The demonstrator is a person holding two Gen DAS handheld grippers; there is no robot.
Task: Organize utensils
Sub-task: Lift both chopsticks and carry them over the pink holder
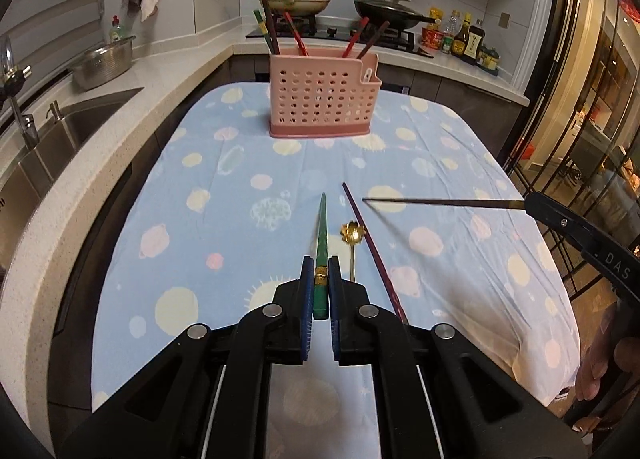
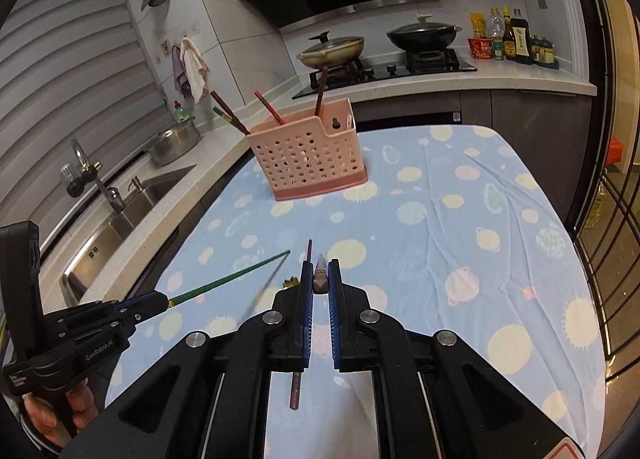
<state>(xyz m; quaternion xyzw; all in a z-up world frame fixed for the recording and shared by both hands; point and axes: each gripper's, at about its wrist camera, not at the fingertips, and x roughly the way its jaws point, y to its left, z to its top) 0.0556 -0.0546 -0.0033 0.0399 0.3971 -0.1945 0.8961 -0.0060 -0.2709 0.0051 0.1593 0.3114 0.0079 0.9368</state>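
My left gripper (image 1: 319, 271) is shut on a green chopstick (image 1: 321, 235) and holds it above the table, tip pointing away. It also shows in the right wrist view (image 2: 228, 279). My right gripper (image 2: 320, 273) is shut on a dark chopstick (image 2: 320, 279); in the left wrist view that chopstick (image 1: 440, 202) juts left from the gripper. A purple chopstick (image 1: 372, 251) and a gold spoon (image 1: 352, 237) lie on the cloth. The pink perforated utensil holder (image 1: 322, 97) stands at the far end with several chopsticks in it.
The table wears a blue planet-print cloth (image 1: 224, 219). A sink (image 1: 60, 127) and counter run along the left, with a steel colander (image 1: 104, 63). A stove with two pans (image 1: 340, 7) and sauce bottles (image 1: 468, 39) stand behind the table. Glass doors are on the right.
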